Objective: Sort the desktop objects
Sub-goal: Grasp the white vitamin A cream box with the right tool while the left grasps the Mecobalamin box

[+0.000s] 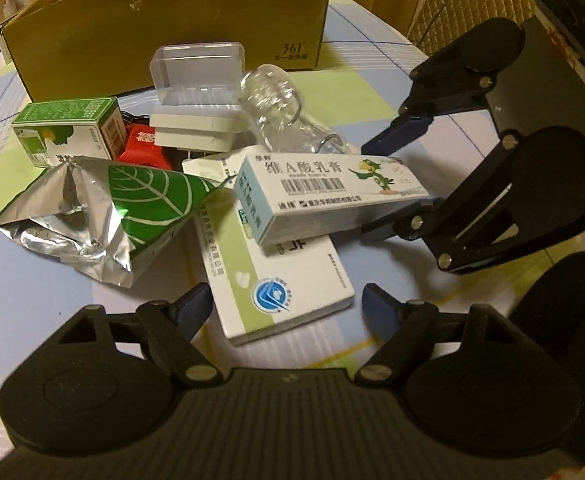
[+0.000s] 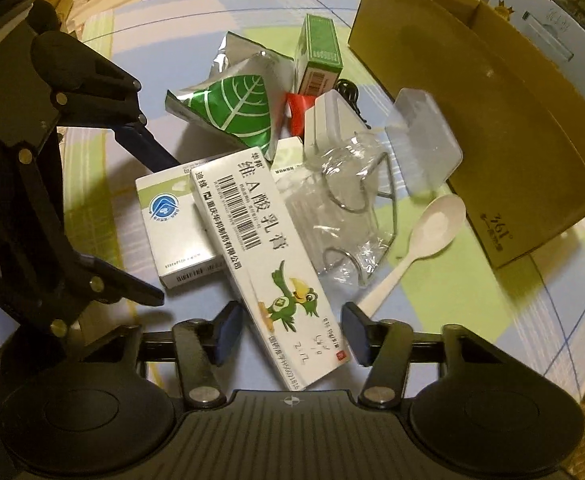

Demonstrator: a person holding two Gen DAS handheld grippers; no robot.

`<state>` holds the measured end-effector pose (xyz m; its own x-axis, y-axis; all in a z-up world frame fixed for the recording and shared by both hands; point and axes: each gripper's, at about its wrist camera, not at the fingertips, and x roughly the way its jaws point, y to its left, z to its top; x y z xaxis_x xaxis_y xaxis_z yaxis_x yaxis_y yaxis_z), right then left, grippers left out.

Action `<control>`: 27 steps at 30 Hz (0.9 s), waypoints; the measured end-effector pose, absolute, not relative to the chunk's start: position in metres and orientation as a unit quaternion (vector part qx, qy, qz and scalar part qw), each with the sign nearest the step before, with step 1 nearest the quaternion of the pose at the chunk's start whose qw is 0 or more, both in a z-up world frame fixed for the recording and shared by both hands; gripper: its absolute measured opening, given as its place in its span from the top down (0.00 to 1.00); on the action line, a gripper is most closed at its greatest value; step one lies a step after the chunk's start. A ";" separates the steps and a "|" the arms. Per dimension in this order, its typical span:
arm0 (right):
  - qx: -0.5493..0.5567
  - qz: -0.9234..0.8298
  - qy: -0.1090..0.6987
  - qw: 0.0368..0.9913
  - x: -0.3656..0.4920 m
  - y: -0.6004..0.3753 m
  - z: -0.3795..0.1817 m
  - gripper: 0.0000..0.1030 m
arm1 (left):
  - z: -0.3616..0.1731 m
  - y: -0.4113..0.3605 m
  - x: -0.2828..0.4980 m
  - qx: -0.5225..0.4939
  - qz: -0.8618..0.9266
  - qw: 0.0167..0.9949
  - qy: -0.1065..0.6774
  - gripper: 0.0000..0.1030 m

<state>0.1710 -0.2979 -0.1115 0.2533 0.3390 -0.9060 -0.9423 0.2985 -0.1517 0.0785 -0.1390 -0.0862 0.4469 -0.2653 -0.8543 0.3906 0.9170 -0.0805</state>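
A long white cream box with a green bird print (image 2: pixel 268 264) lies slanted on top of a flat white-and-green medicine box (image 1: pixel 288 288). My right gripper (image 2: pixel 292 332) straddles the near end of the bird box; the right pad is at its edge and a small gap shows at the left pad. In the left wrist view the right gripper (image 1: pixel 376 188) comes in from the right around that box's end. My left gripper (image 1: pixel 286 300) is open astride the flat box's near end, with its pads just clear of the sides.
Behind lie a silver foil bag with a green leaf (image 1: pixel 104 208), a green carton (image 1: pixel 68 128), a red packet (image 1: pixel 142 144), a white case with a clear lid (image 1: pixel 196 80) and a crushed clear bottle (image 1: pixel 284 112). A white spoon (image 2: pixel 424 236) lies right. An open cardboard box (image 1: pixel 172 28) stands at the back.
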 end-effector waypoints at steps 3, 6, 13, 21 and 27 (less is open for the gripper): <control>-0.358 0.449 0.417 0.704 0.174 -0.299 -0.109 0.55 | -0.087 -0.137 0.079 0.063 -0.189 0.850 0.487 0.28; -0.345 0.422 0.434 0.717 0.178 -0.301 -0.107 0.58 | -0.086 -0.137 0.078 0.065 -0.189 0.852 0.484 0.29; -0.284 0.375 0.487 0.736 0.185 -0.309 -0.099 0.62 | -0.084 -0.135 0.072 0.081 -0.200 0.846 0.487 0.29; -0.234 0.325 0.535 0.744 0.186 -0.317 -0.087 0.63 | -0.077 -0.130 0.061 0.105 -0.216 0.836 0.494 0.30; -0.249 0.336 0.532 0.736 0.180 -0.310 -0.093 0.59 | -0.074 -0.126 0.066 0.089 -0.206 0.846 0.483 0.27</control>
<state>0.1796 -0.3104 -0.0932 0.2080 0.2301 -0.9507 -0.7606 0.6491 -0.0093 0.0664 -0.1263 -0.0735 0.4482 -0.2624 -0.8546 0.4338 0.8997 -0.0488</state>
